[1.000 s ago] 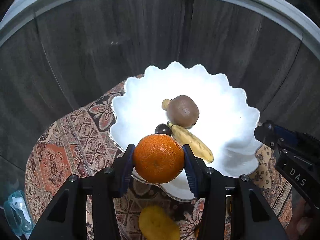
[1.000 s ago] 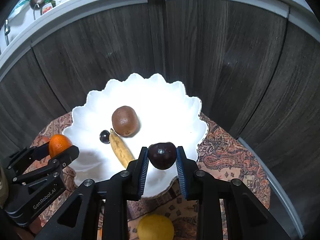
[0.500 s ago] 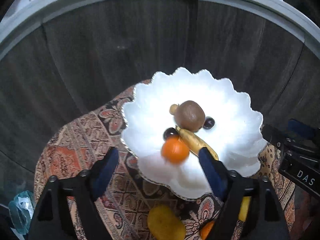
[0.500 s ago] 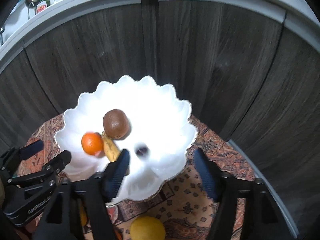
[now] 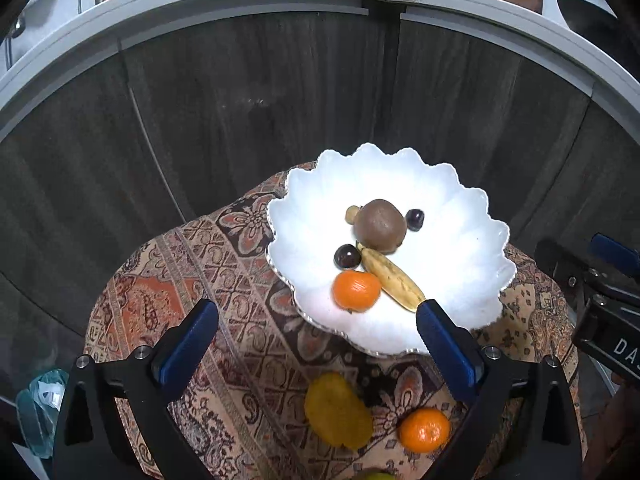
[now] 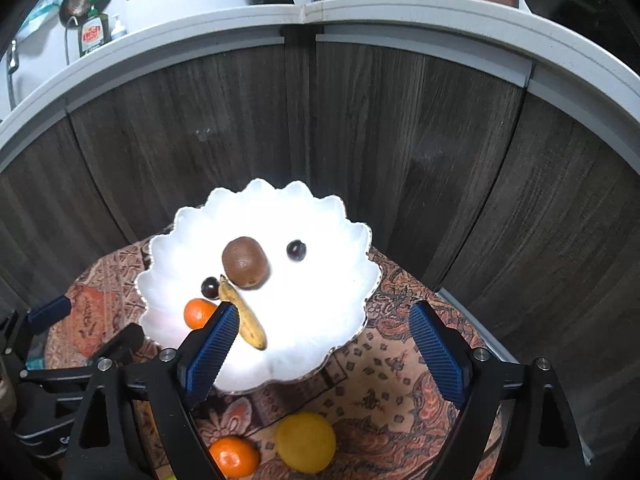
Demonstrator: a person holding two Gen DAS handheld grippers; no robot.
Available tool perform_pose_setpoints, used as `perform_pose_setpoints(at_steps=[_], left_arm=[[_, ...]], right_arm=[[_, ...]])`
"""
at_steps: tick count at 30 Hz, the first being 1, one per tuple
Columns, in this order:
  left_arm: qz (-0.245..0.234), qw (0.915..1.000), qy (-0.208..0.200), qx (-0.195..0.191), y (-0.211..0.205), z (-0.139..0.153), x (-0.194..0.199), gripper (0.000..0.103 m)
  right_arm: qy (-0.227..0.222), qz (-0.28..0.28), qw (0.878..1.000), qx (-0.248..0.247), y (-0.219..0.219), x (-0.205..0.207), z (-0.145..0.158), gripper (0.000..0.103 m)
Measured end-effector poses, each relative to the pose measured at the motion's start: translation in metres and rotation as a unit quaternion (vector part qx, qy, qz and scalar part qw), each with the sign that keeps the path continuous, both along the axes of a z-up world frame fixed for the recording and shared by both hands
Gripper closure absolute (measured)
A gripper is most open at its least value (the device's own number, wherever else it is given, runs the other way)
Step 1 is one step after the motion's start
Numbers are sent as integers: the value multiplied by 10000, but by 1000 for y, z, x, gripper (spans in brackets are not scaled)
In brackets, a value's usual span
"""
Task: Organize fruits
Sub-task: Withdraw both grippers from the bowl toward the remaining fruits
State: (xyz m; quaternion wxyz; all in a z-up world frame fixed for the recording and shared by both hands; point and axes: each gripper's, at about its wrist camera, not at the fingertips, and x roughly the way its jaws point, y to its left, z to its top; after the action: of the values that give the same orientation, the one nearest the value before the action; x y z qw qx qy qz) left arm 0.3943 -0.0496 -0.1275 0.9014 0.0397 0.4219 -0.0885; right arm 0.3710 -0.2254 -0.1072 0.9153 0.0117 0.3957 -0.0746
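Both grippers hang above the table with nothing in them: the left gripper (image 5: 316, 322) has its jaws spread wide, having just been opening, and the space between its blue pads (image 5: 188, 346) is empty, and the right gripper (image 6: 322, 330) shows the same, jaws far apart after just opening, no fruit between them. The scalloped white bowl (image 5: 472, 280) sits on the patterned cloth (image 5: 192, 276), ahead of and below both tools. In it, the orange (image 5: 356, 291) lies on the near side of the bowl, just beyond the gap of the left gripper and clear of both pads; in the right wrist view that same orange (image 6: 199, 313) peeks out beside the right tool's left pad. Touching distance from it is the small banana (image 5: 392, 280), slanting across the middle of the bowl, its far tip by the brown kiwi (image 5: 380, 225) at the centre. One dark plum (image 5: 347, 257) sits between the orange and the kiwi, beside the banana's stem; a second dark plum (image 6: 296, 250) rests alone to the right of the kiwi, well ahead of the right gripper's open fingers. A small tan fruit (image 5: 352, 214) hugs the kiwi's far left side. Out of the bowl, on the cloth close under the grippers, wait a yellow fruit (image 5: 338, 412) and another orange (image 5: 425, 429), side by side.
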Motion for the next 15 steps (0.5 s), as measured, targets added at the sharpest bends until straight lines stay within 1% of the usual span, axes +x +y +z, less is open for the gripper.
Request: perform_pose_setpoints(at_steps=[15], left_arm=[[44, 9999, -84, 70, 8, 9, -34, 2]], right_arm=[[-52, 67, 9999, 62, 7, -29, 5, 15]])
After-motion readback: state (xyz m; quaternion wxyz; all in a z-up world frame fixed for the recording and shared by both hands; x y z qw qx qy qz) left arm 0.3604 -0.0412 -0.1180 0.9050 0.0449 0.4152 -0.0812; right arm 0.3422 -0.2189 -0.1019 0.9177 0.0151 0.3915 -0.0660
